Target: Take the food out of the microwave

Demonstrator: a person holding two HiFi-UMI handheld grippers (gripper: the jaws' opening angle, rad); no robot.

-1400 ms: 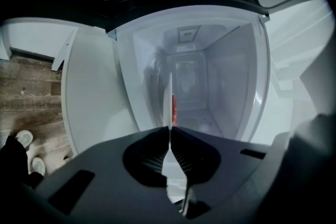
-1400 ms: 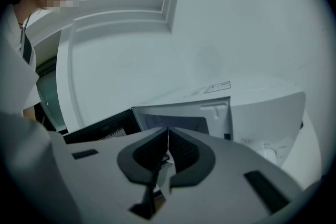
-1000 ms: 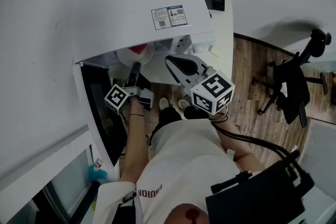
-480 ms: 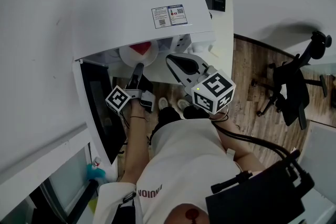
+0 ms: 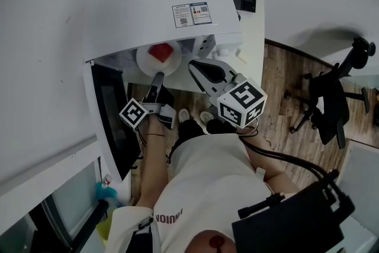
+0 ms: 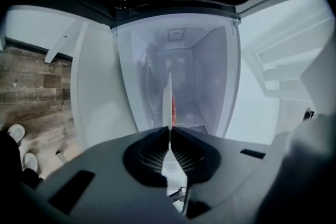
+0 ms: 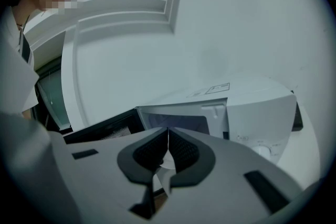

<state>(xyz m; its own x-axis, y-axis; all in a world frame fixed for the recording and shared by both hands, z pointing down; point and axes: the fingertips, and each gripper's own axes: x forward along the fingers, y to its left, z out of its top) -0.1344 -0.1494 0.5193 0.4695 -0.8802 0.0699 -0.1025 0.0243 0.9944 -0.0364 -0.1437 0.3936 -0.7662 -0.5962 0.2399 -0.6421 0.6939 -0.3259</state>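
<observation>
Your left hand-held gripper [image 6: 169, 132] was clamped on the near rim of the plate [image 5: 145, 63], jaws pinched almost together on that thin edge. It lay turned on its side, so one jaw sat over the rim and one under it. You held it pointing level, which I judge was sensible: with only one edge gripped, any tilt could let the food [image 5: 160, 52], a red piece near the middle of the plate, slide off. The plate was at the mouth of the microwave [image 5: 148, 3], most of it showing in front of the microwave's top edge and the empty cavity behind it, so the removal looked well advanced but not finished. The door [image 5: 112, 121] stood swung wide to the microwave's left, leaving the way out of the microwave free. Your right hand-held gripper [image 7: 168, 136] had its jaws together on nothing and hung in front of the microwave's right side, near the plate but apart from it. That seemed to leave it out of the way yet close enough to steady the unsupported rim.
</observation>
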